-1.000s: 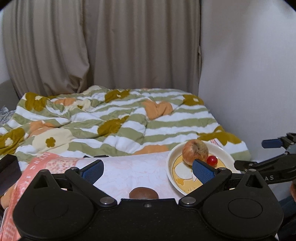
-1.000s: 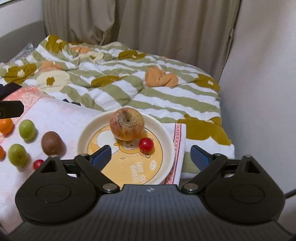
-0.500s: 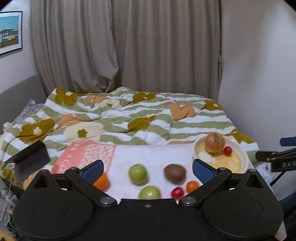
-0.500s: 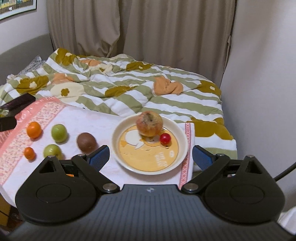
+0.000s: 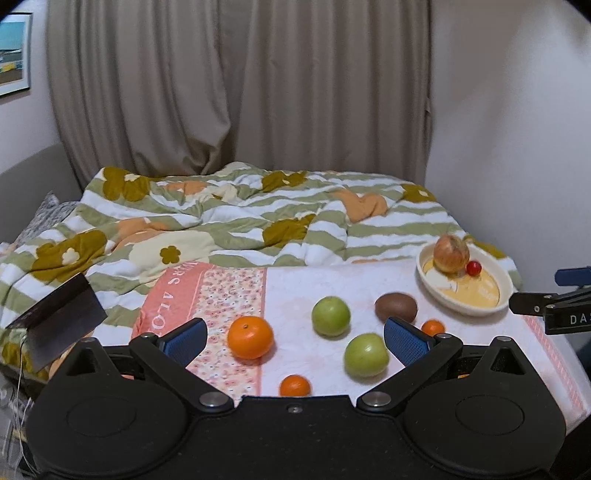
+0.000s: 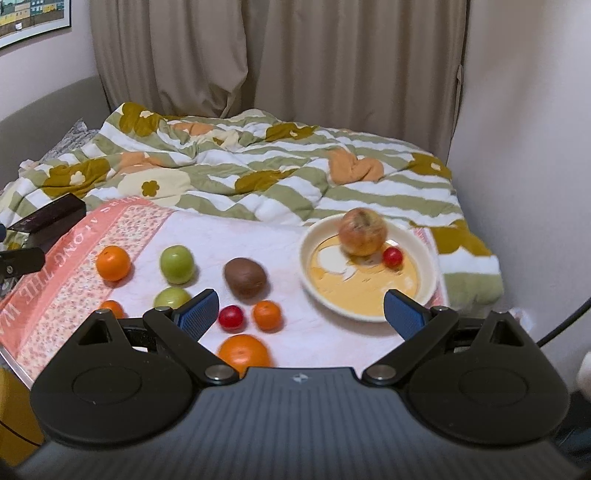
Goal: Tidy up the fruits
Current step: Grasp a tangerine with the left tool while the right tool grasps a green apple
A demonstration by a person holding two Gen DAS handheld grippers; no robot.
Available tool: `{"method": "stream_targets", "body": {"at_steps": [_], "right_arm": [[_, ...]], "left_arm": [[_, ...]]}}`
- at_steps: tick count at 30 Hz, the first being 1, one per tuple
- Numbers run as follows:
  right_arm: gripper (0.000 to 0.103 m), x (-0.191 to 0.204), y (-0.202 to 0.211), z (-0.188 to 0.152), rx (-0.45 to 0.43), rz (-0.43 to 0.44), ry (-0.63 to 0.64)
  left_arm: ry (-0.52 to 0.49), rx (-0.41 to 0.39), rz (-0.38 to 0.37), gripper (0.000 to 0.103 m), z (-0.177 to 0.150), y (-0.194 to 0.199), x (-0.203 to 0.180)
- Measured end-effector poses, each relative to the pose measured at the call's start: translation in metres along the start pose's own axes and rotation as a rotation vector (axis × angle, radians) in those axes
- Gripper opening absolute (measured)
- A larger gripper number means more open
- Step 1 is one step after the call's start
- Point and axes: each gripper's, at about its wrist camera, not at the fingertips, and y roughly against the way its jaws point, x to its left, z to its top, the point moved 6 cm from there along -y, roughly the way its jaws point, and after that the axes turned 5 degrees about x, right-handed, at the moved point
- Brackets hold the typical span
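Right wrist view: apple (image 6: pixel 362 231) and a cherry tomato (image 6: pixel 392 257) sit touching in the plate (image 6: pixel 424 254), far right on the towel (image 6: pixel 207 236). Kiwi (image 6: pixel 245 277), green fruits, oranges lie loose to its left. My right tool (image 6: pixel 299 310) and left tool (image 5: pixel 294 338) both hang spread apart, empty.

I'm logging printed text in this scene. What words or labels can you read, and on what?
"ALONG THE W", partly cut off, on the pink border of the cloth.
"DA", cut off by the frame edge, on the right gripper seen from the left wrist.
Plate print: too blurred.
Wall picture: unreadable.
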Motion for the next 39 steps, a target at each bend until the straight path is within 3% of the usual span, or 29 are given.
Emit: {"method": "stream_targets", "body": {"at_steps": [12, 22, 26, 36, 39], "right_arm": [[0.103, 0.066, -0.042, -0.026, 0.005, -0.004, -0.037], [0.103, 0.095, -0.090, -0.036, 0.005, 0.025, 0.014], [0.103, 0.101, -0.105, -0.036, 0.013, 0.045, 0.025], [0.103, 0.116, -0.128, -0.035, 0.030, 0.112, 0.045], [0.098, 0.121, -0.133, -0.036, 0.036, 0.123, 0.053]], "left_arm": [[-0.090, 0.073, -0.156, 0.103, -0.031, -0.050, 0.043], [-0.195, 0.131, -0.246, 0.095, -0.055, -0.100, 0.040], [-0.219, 0.163, -0.276, 0.084, -0.062, -0.117, 0.036], [-0.233, 0.192, -0.301, 0.066, -0.069, -0.136, 0.022], [-0.235, 0.212, -0.310, 0.047, -0.072, -0.140, 0.017]]}}
